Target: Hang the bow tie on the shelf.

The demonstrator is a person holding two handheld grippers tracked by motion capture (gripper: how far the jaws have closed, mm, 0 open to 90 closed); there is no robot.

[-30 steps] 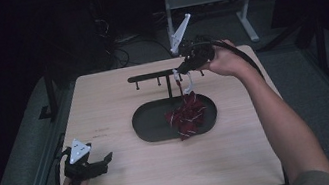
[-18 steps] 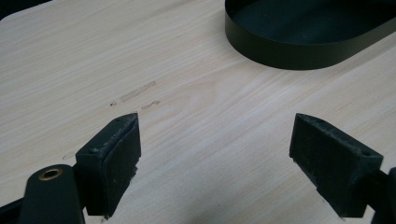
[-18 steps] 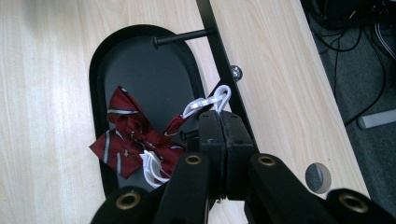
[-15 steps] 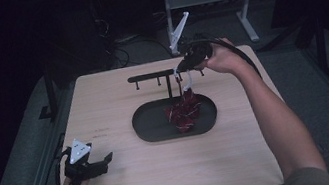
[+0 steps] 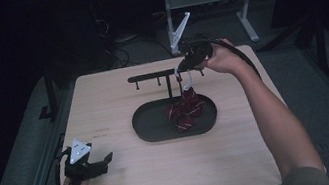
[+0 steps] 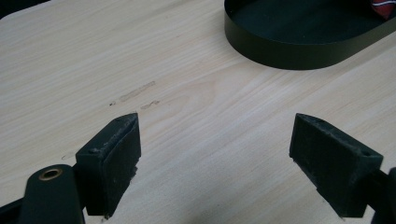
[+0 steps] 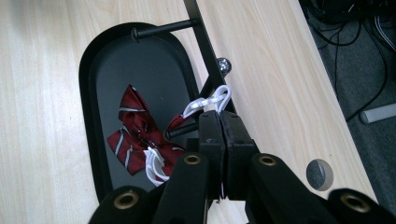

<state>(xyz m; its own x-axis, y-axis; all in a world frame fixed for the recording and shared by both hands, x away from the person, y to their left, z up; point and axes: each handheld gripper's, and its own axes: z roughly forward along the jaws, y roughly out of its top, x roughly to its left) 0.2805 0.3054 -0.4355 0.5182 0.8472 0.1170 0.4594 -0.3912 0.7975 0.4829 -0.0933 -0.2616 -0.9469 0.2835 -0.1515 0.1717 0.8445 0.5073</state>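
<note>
Red-and-white striped bows (image 5: 186,111) lie heaped in the black oval tray (image 5: 151,130), just below the right gripper (image 5: 183,66), and one of them hangs partway up from the heap by its white elastic loop (image 7: 210,101). The right gripper's jaws are pressed fully together with that loop pinched between them; in the right gripper view the white cord curls out just past the jaw tips, right against the black rail of the rack (image 5: 159,75). A small knob-ended peg (image 7: 224,64) sticks out from the rail just beyond the loop. The red cloth of the lifted bow trails down and back from the gripper toward the rest of the pile, where another bit of white elastic (image 7: 154,168) shows beside the jaws. The rack's post rises out of the tray close beneath the right gripper, and its crossbar runs off to the gripper's left with short pegs hanging under it.

Well apart from all this, near the front left corner of the tabletop (image 5: 132,184), the left gripper (image 5: 105,160) sits low in the person's hand with its jaws spread wide and nothing between them. Bare wood lies under it, and the rounded near wall of the tray (image 6: 289,56) stands ahead of its jaws, off toward the right one.
</note>
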